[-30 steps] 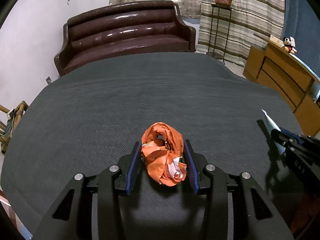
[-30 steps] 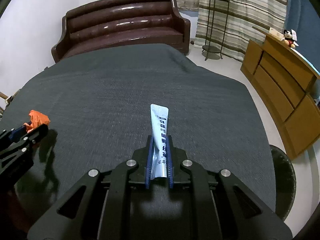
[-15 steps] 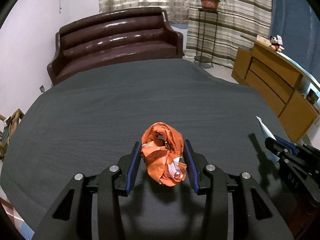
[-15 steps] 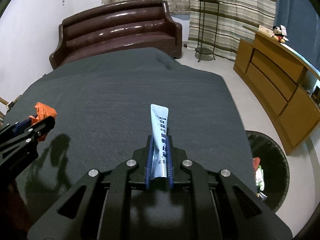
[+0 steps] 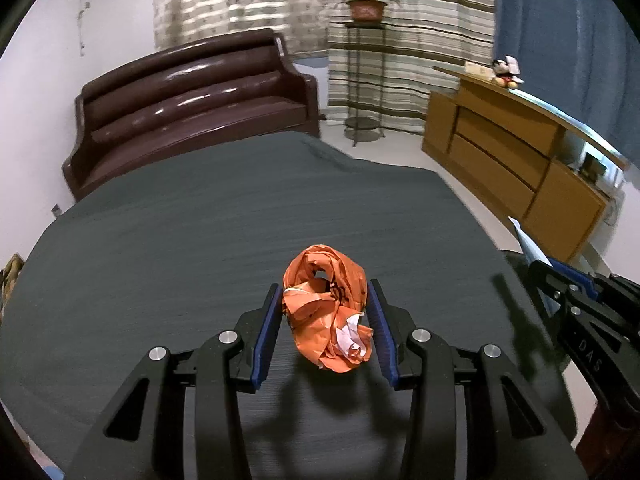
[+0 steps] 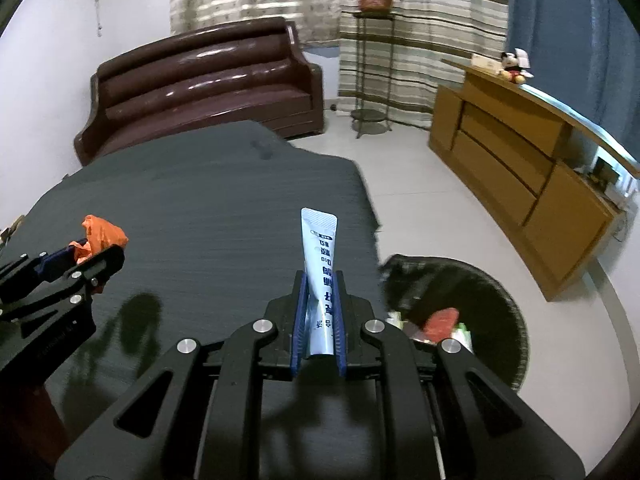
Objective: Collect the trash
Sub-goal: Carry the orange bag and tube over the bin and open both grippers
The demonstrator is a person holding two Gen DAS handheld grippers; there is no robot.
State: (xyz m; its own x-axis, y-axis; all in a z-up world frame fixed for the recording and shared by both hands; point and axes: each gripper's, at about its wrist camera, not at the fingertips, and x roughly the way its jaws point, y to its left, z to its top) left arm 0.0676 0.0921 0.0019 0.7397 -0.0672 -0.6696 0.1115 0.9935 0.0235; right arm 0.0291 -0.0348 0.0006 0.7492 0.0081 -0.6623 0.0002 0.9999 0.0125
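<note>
Basically both tools were loaded, held above a dark grey cloth-covered table (image 5: 200, 240). Far left of the left wrist view: white wall, then a dark brown leather sofa (image 5: 192, 108) behind the table. Centre of that view, the left gripper (image 5: 324, 320) was clamped on a crumpled orange wrapper (image 5: 326, 308), blue pads pressing it from both sides, a bit of white paper showing at the wrapper's lower right. The wrapper was off the cloth, its shadow below it. Further right, a potted plant (image 5: 364, 6) on a thin metal stand in front of striped curtains, then a wooden sideboard (image 5: 516, 164) with a small plush toy (image 5: 506, 72) on top. At the right edge, the right gripper (image 5: 540, 268) came in from the side with the pale sachet tip sticking out past it.

Right wrist view, left to right: the left gripper (image 6: 86, 256) at the left edge with the orange wrapper (image 6: 102, 234) poking out of it. Centre, the right gripper (image 6: 319, 312) was closed tight on a light blue sachet (image 6: 319, 256), which stood upright between the blue pads, printed text on it, top end well past the fingertips. Just right of the table edge, on the pale floor, a round dark bin (image 6: 480, 300) with some rubbish inside, red and greenish-white pieces, exact items too blurred to tell. The sachet sat above the table's right edge, near the bin but not over it.
</note>
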